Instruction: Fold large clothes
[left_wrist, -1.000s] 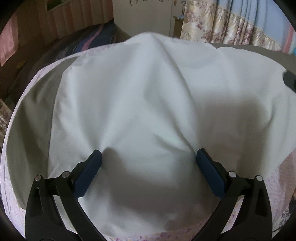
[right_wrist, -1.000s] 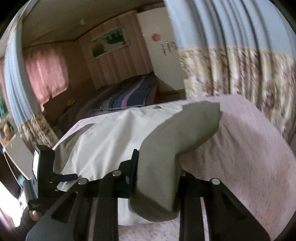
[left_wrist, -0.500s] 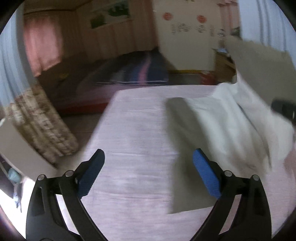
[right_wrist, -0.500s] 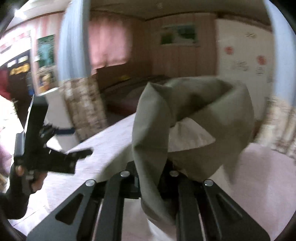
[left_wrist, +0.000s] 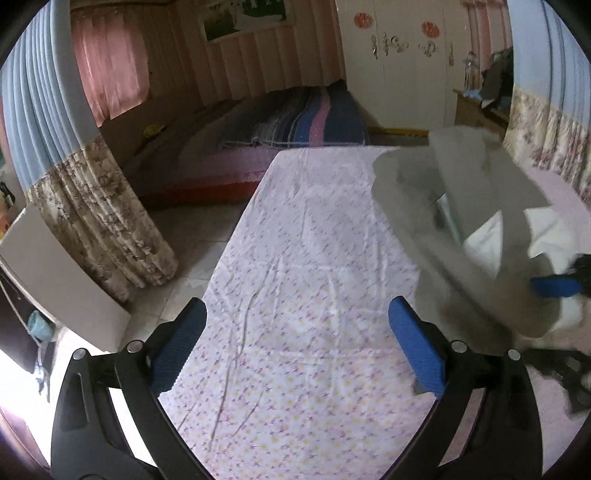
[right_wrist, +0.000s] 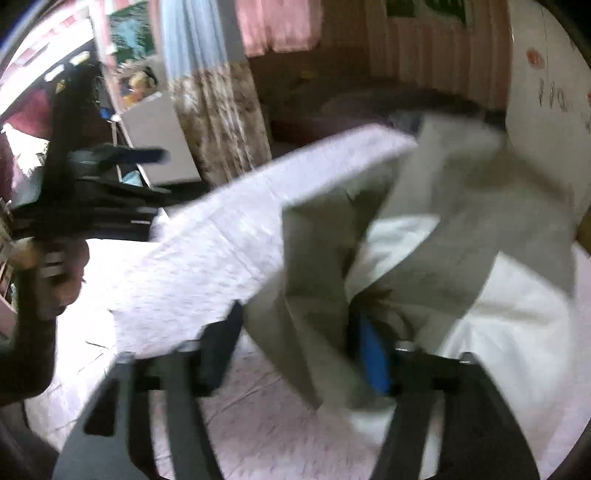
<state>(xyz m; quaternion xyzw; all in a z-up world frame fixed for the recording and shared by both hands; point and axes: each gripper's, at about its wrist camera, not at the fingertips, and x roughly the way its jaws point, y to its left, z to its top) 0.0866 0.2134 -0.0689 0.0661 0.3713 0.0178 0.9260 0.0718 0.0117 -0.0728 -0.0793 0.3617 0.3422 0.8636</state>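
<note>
The large garment (left_wrist: 454, 206) is grey-green outside and white inside. It lies bunched at the right of the bed in the left wrist view. My left gripper (left_wrist: 295, 347) is open and empty above the floral sheet (left_wrist: 306, 266), left of the garment. In the blurred right wrist view my right gripper (right_wrist: 295, 343) has its jaws parted with a fold of the garment (right_wrist: 317, 295) lying between them. One blue pad (right_wrist: 375, 362) shows beside the cloth. The right gripper's blue finger also shows at the left wrist view's right edge (left_wrist: 554, 286).
The pink floral sheet covers the bed. A second bed with a striped blanket (left_wrist: 306, 118) stands behind. Floral curtains (left_wrist: 99, 218) hang at the left, a white wardrobe (left_wrist: 399, 62) at the back. The hand holding the left gripper (right_wrist: 55, 206) shows at left.
My left gripper left the white cloth and swung left over the bare sheet. My right gripper carried the grey fold across, and its jaws have opened around the cloth.
</note>
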